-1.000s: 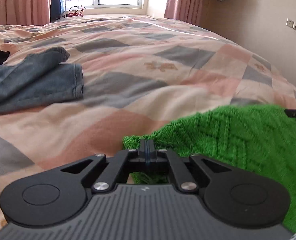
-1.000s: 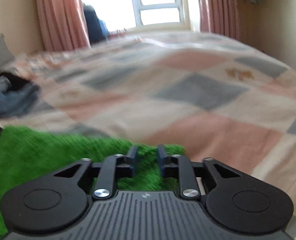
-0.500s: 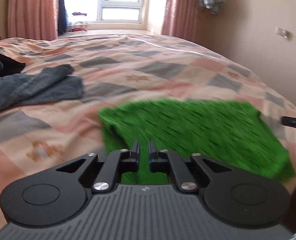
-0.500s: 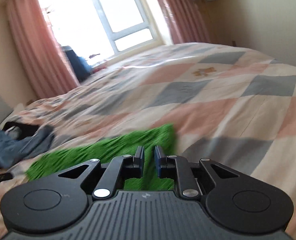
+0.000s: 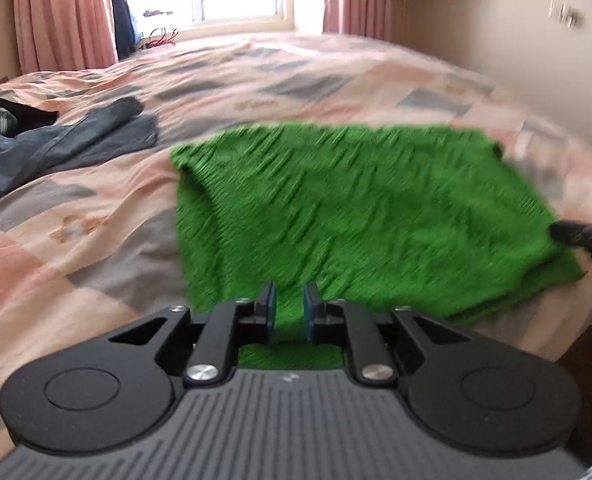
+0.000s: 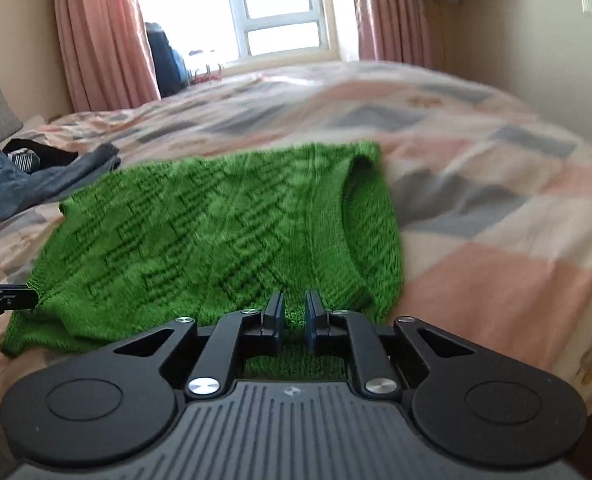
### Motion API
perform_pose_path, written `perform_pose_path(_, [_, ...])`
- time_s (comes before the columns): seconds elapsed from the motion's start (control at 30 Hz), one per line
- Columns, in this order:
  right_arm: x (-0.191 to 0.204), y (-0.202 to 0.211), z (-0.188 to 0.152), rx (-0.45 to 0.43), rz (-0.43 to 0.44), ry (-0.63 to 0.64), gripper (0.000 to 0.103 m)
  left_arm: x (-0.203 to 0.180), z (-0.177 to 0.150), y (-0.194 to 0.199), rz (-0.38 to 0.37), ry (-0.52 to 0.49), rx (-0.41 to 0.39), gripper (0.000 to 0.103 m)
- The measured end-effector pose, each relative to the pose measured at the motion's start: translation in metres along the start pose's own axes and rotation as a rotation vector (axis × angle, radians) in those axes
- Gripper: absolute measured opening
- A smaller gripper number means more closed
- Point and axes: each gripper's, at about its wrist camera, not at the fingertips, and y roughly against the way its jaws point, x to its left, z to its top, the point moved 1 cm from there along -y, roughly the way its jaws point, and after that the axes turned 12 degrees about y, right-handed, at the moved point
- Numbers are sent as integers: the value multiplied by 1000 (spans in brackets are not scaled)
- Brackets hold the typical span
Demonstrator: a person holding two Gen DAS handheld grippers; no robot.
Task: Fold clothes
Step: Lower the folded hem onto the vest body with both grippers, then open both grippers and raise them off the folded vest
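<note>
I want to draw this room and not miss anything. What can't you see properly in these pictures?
- Sweater: left view, knit pattern smeared by motion blur; near edge hidden behind the left gripper.
- Jeans: right view, cut off by the left edge.
- Wall plate: left view, blurred, can't tell what it is.
- Striped thing: right view, too small to name.
- Right gripper: whether it pinches the sweater, unclear.
</note>
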Motion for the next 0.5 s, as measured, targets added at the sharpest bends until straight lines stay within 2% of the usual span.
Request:
perform_pose_path(0.07, [8,4,5,-43,23,8,26,-11,-2,-4,-8,-22,11,13])
perform_pose_path(0.1, [11,6,7,-61,33,12,26,-16,-4,-9,12,-38,22,14])
perform_pose_path(0.17, [20,0,6,-50,43,33,27,-19,-10,-24,75,-40,80,22])
perform_pose_path(0.3, [23,-20,-8,46,-14,40,28,-19,-14,-31,110,5,120,23])
perform_pose_path(0.4, [19,-23,-11,54,-6,8,29,-23,-12,-33,130,13,133,23])
perform_pose_path(0.5, [25,-29,-6,84,-24,34,31,-23,-12,-34,139,23,138,23])
